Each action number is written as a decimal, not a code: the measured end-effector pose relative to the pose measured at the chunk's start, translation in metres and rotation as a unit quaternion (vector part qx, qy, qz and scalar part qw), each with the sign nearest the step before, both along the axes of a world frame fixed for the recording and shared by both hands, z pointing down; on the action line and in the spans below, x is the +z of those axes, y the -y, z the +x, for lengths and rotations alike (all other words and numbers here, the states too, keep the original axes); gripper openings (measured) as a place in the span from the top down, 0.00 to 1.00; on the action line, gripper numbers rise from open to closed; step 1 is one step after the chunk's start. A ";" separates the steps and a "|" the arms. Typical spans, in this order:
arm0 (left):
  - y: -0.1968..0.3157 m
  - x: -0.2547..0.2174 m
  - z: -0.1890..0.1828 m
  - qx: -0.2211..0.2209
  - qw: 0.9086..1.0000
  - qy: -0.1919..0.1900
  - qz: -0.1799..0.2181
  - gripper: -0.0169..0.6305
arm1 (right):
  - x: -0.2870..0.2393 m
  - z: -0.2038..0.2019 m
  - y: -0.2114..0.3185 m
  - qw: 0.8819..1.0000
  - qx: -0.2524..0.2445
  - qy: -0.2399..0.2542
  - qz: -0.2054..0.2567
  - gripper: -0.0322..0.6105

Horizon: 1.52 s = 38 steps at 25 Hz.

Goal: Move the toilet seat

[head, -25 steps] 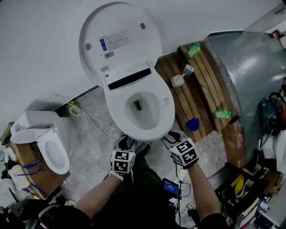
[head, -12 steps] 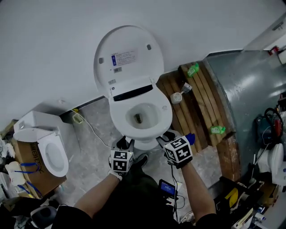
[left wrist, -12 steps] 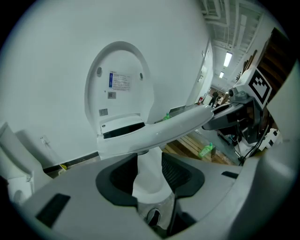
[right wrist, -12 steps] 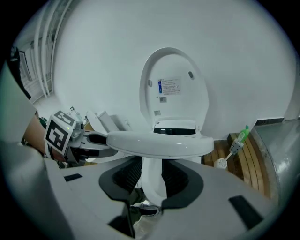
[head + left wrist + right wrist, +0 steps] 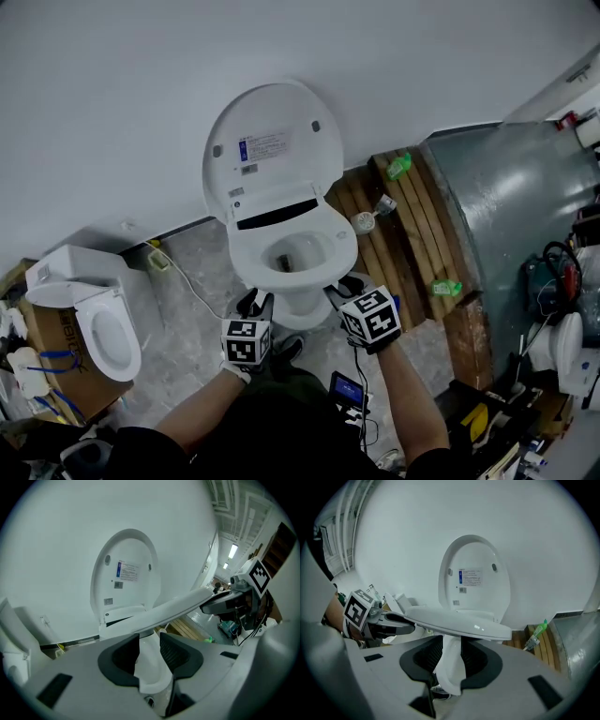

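Note:
The white toilet stands against the wall with its lid [image 5: 272, 141] raised. The toilet seat [image 5: 335, 234] lies about level over the bowl. My left gripper [image 5: 255, 302] is at the seat's front left edge and my right gripper [image 5: 339, 287] at its front right edge. In the left gripper view the seat [image 5: 173, 606] runs across just above my left gripper [image 5: 149, 639]. Its jaws are closing, and only the bowl shows in the gap. In the right gripper view the seat [image 5: 459, 623] likewise crosses above my right gripper [image 5: 451, 644], also closing. No pads press on the seat.
A second toilet seat unit [image 5: 103, 323] rests on a cardboard box at the left. A wooden pallet [image 5: 394, 225] with green bottles [image 5: 400, 167] lies right of the bowl, beside a grey metal body [image 5: 506, 206]. A cable [image 5: 187, 277] runs over the floor tiles.
The head view has pulled back, so the toilet looks smaller and higher in the picture. Both grippers have stayed at the seat's front edge.

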State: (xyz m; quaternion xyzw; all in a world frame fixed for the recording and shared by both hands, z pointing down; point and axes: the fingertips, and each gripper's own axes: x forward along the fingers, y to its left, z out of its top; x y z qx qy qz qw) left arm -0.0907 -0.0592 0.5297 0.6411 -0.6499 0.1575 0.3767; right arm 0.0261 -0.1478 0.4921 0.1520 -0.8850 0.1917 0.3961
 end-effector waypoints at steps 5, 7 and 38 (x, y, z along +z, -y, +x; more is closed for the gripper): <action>0.020 -0.018 -0.023 0.005 0.999 0.046 0.019 0.76 | -0.019 -0.022 0.026 1.000 -0.010 0.010 0.028 0.73; 0.026 -0.021 -0.031 0.002 0.998 0.052 0.022 0.77 | -0.023 -0.029 0.036 0.999 -0.006 0.017 0.032 0.73; 0.126 -0.073 -0.126 -0.028 0.991 0.098 0.087 0.77 | -0.103 -0.095 0.121 0.984 0.040 0.097 0.141 0.73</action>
